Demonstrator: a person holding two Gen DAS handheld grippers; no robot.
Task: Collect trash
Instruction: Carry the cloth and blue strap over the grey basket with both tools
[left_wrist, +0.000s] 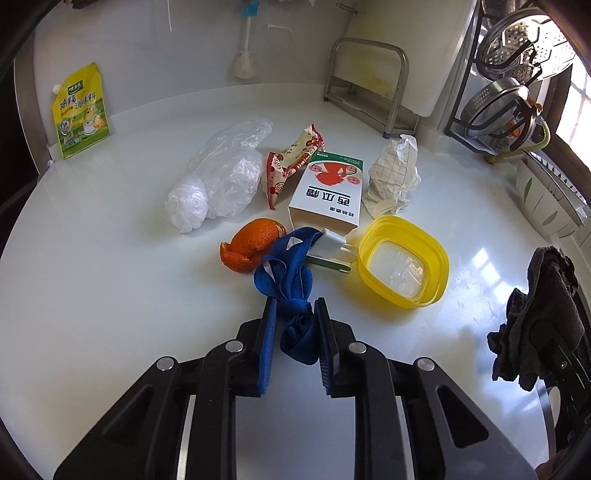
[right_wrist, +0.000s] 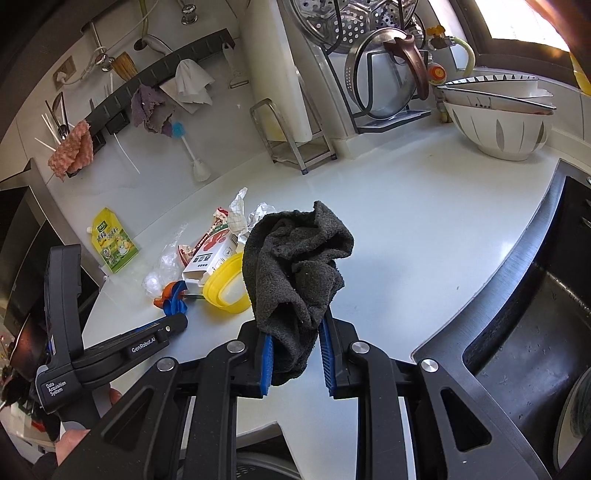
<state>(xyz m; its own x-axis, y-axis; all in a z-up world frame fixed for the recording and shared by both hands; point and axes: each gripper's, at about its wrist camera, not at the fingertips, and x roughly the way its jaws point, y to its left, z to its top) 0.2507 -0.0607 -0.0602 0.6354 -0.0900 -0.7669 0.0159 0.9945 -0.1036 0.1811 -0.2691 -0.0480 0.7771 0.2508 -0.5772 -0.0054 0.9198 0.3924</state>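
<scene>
Left wrist view: my left tool (left_wrist: 295, 314) is closed on a blue lanyard strap (left_wrist: 291, 280), its knotted bundle pinched between the blue pads. The strap runs forward from the jaws to a white clip (left_wrist: 332, 245) lying on the white desk (left_wrist: 110, 295). The trash sits in a cluster just beyond the tool tips, toward the middle of the desk: an orange peel (left_wrist: 251, 245) touching the strap's left side, a red-and-white carton (left_wrist: 328, 192) directly ahead, a snack wrapper (left_wrist: 291, 162) against the carton's left edge, a clear plastic bag (left_wrist: 218, 177) further left, and a crumpled checked paper (left_wrist: 393, 173) to the carton's right. A yellow container (left_wrist: 404, 260) stands just right of the clip. A yellow seasoning pouch (left_wrist: 79, 110) leans at the desk's far left edge against the wall. My right tool, with its dark cloth (left_wrist: 539, 317), shows at the right margin.

Right wrist view: my right tool (right_wrist: 295, 343) is clamped on the dark grey cloth, which stands bunched above the jaws. The trash cluster lies ahead and left of this tool, partly hidden behind the cloth. The left tool reaches it from the near edge. A black sink (right_wrist: 535, 314) is let into the desk at the right, and stacked bowls (right_wrist: 498, 122) stand at the far right corner.
</scene>
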